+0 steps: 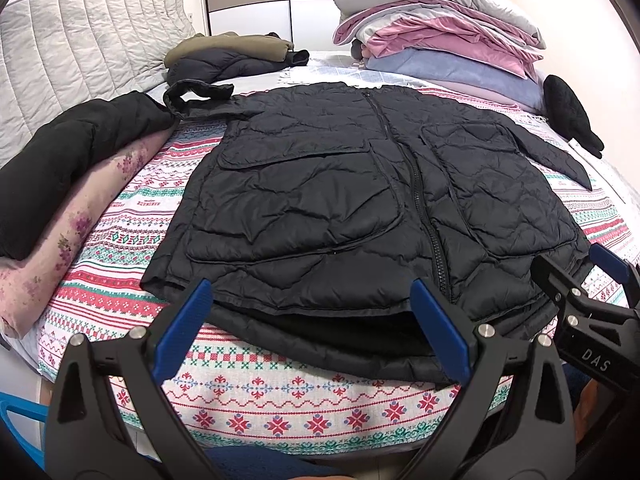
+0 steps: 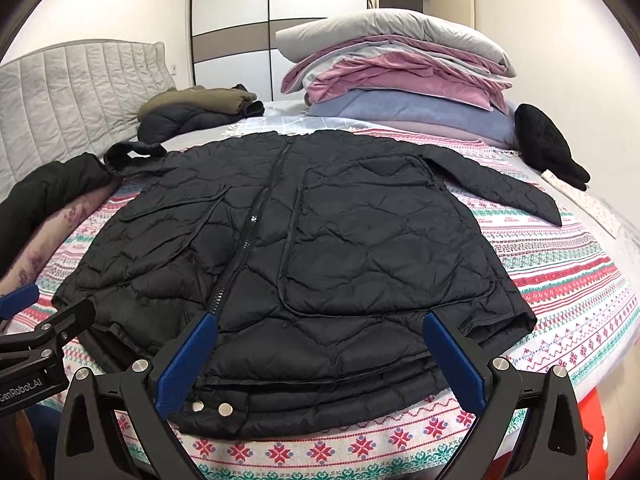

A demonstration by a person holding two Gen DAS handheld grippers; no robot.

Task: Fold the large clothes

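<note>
The bed (image 2: 560, 280) has a busy red, green and white patterned cover, and a black quilted jacket (image 2: 320, 248) lies flat across the middle of it, zipped, sleeves out to the sides. At the far end there's a stack of folded bedding (image 2: 400, 76) with a grey pillow on top, plus a small pile of olive and dark clothes (image 2: 196, 110). Another black garment (image 1: 60, 160) sits along the left edge and a black knit item (image 2: 544, 140) on the right.

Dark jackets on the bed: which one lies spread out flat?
The black quilted jacket nearest both grippers, zipper facing up. The dark jacket by the headboard is bundled, and another lies heaped at the left.
</note>
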